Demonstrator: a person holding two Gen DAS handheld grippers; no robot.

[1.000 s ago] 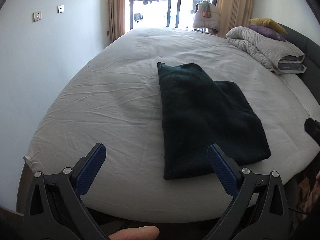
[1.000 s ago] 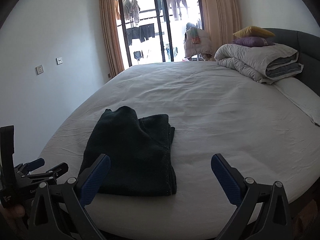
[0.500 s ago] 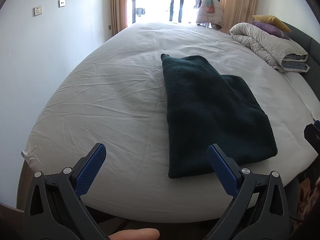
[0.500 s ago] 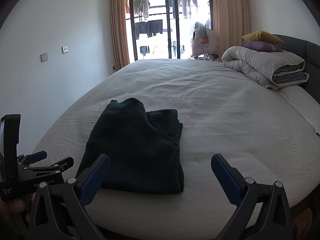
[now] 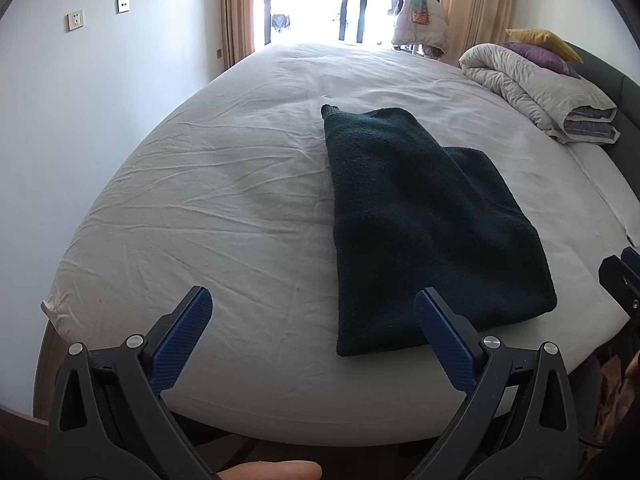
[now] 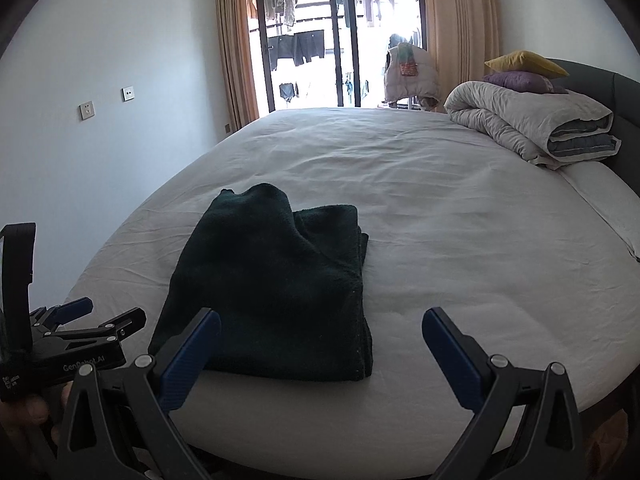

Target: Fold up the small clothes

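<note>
From the left wrist camera we see the left gripper with its two blue-padded black fingers spread wide and nothing between them, held over the near edge of the bed with the wrinkled white fitted sheet. The folded dark green fleece garment lies flat on that sheet, ahead and to the right of centre. Its near right corner sits behind the tip of our right-hand finger, and we cannot tell whether the two touch. One narrower end of the garment points toward the glass balcony door. A rolled grey quilt lies well apart at the far right of the bed, with a purple pillow and a yellow pillow on top. A bit of the right gripper shows at the right edge.

From the right wrist camera we see the right gripper, its jaws likewise wide apart and empty. The dark green fleece garment lies on the white sheet to the left of centre, its near edge just beyond our left-hand finger tip. The left gripper shows at the lower left, beside the garment's left edge. The grey quilt rests at the far right of the bed.
</note>
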